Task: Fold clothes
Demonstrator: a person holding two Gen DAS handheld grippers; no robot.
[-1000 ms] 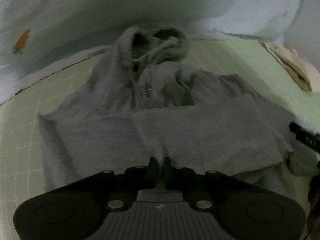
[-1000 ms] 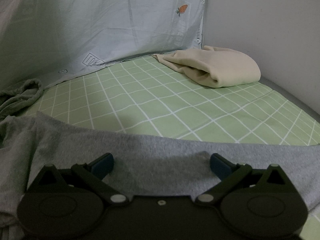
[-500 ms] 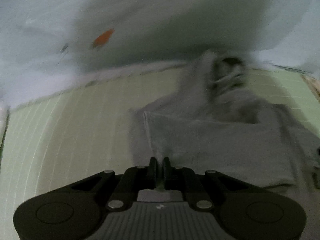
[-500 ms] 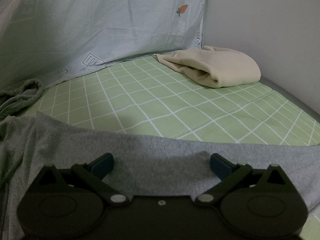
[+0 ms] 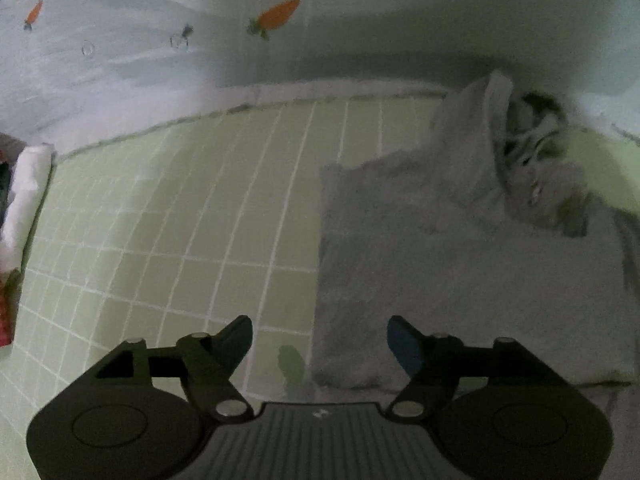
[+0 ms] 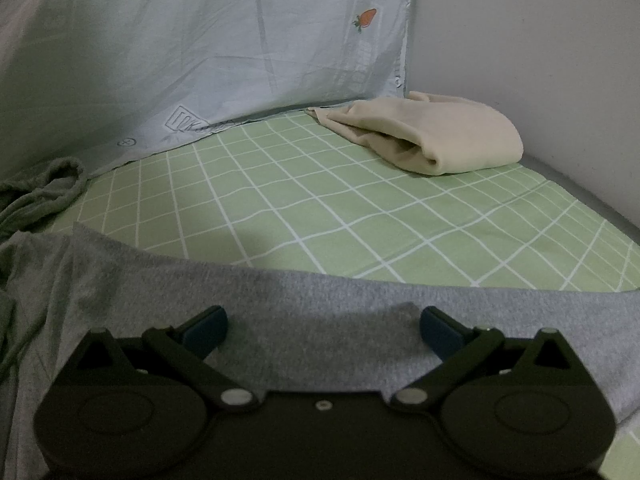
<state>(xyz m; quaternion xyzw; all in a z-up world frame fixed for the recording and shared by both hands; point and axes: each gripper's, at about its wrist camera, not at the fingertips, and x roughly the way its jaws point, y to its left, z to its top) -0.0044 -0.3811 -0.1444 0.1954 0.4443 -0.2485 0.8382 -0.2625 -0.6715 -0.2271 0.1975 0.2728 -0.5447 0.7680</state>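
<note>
A grey hoodie [image 5: 460, 264] lies on the green checked bed sheet [image 5: 192, 216], its side folded in, its hood [image 5: 532, 140] at the far end. My left gripper [image 5: 320, 340] is open and empty, hovering over the hoodie's left edge near its lower corner. In the right wrist view the hoodie [image 6: 280, 320] spreads under my right gripper [image 6: 322, 322], which is open and holds nothing, low over the grey fabric.
A folded cream garment [image 6: 432, 140] lies at the far right by the wall. A light blue sheet with carrot prints [image 6: 224, 48] hangs behind the bed. A white rolled cloth [image 5: 28, 196] sits at the left edge.
My left gripper was shut on the hoodie's fabric, swung left across the bed, and has opened and let it go. The right gripper has stayed still and open.
</note>
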